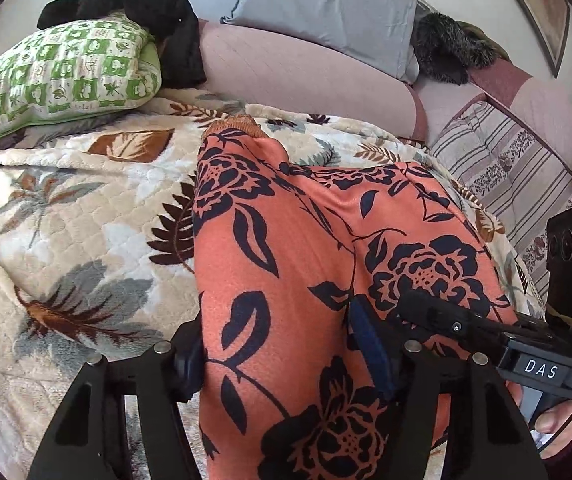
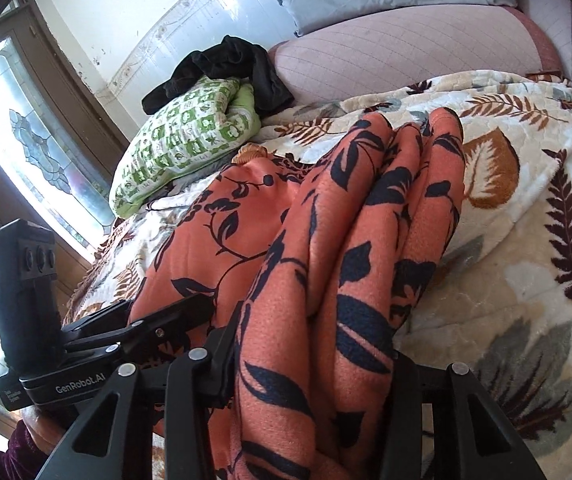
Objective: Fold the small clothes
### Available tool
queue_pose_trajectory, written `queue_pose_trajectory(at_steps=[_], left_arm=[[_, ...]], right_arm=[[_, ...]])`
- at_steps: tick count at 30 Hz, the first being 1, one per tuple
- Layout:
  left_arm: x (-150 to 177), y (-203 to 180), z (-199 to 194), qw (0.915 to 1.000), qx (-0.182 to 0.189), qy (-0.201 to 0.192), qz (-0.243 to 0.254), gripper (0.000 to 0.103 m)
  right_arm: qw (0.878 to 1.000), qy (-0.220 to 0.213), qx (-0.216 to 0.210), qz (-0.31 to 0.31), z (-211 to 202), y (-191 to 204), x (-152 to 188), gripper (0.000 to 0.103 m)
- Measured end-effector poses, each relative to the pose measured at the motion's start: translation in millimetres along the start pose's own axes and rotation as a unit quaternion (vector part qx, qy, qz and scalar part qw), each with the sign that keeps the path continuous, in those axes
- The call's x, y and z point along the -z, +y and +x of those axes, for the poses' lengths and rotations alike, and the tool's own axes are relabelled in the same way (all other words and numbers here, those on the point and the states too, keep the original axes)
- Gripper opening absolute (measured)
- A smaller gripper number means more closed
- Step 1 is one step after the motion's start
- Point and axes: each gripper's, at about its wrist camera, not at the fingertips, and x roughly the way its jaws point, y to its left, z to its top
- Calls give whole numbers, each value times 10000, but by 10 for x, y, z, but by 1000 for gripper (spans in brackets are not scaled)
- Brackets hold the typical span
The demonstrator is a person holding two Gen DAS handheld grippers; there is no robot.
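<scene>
Garment [image 1: 286, 264], orange floral: lying along bed [image 1: 85, 208]. Left tongs [image 1: 290, 364] clamped on it; right tongs [image 2: 310, 376] apparently likewise, on bunched folds.

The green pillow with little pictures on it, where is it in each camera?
Left wrist view: the green pillow lies at the upper left, on the leaf blanket.
Right wrist view: it lies left of centre, beyond the orange flowered cloth.
Shared landmark: the black garment draped over the pillow's far end.
</scene>
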Motion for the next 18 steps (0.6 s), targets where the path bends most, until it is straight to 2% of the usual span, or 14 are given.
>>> queue_pose_trajectory(at_steps=[7,18], left_arm=[[-3,194,-302,9994,-269,-225,-23,66],[283,673,-691,9968,-679,-383,-157,66]], right_arm=[[9997,-33,-226,-95,58,317,9,45],[9966,115,-695,-424,287,873,121,45]])
